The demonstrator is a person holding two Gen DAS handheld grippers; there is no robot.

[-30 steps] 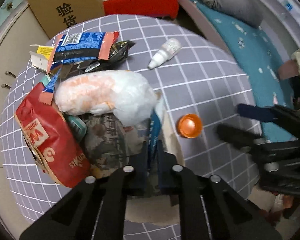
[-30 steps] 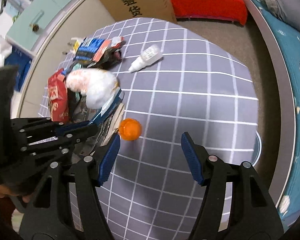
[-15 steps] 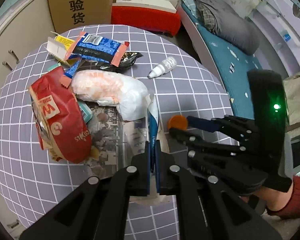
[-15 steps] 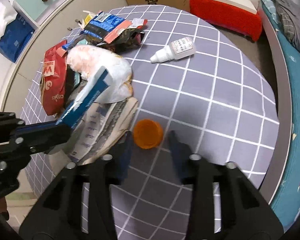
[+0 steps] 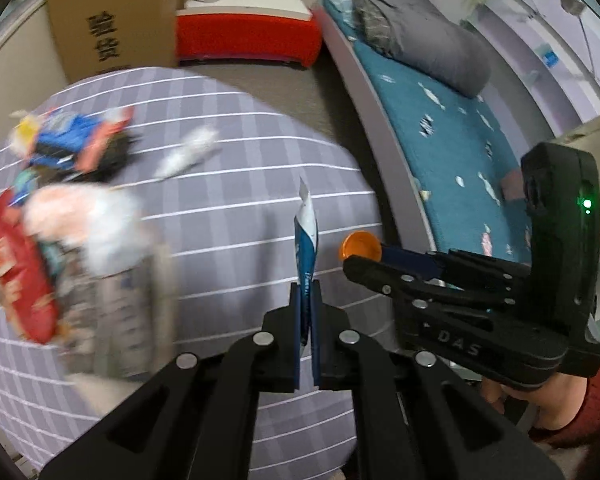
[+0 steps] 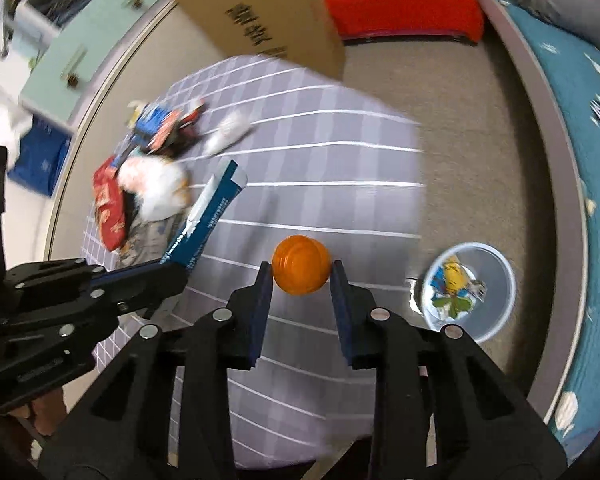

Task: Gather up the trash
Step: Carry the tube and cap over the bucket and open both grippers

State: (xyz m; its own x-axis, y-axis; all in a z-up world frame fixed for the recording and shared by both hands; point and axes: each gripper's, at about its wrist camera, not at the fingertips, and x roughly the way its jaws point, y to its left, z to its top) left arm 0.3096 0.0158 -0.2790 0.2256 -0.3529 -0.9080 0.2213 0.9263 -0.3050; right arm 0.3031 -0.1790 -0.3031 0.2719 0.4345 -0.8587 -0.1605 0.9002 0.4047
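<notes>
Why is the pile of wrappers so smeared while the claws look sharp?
Left wrist view: motion blur smears the wrappers and table; the claw stays crisp. Right wrist view: likewise, sharp orange cap, blurred box, edges bent by the lens.

orange cap (image 6: 301, 270) clamped aloft; blue-white wrapper (image 5: 306, 252) pinched upright
</notes>
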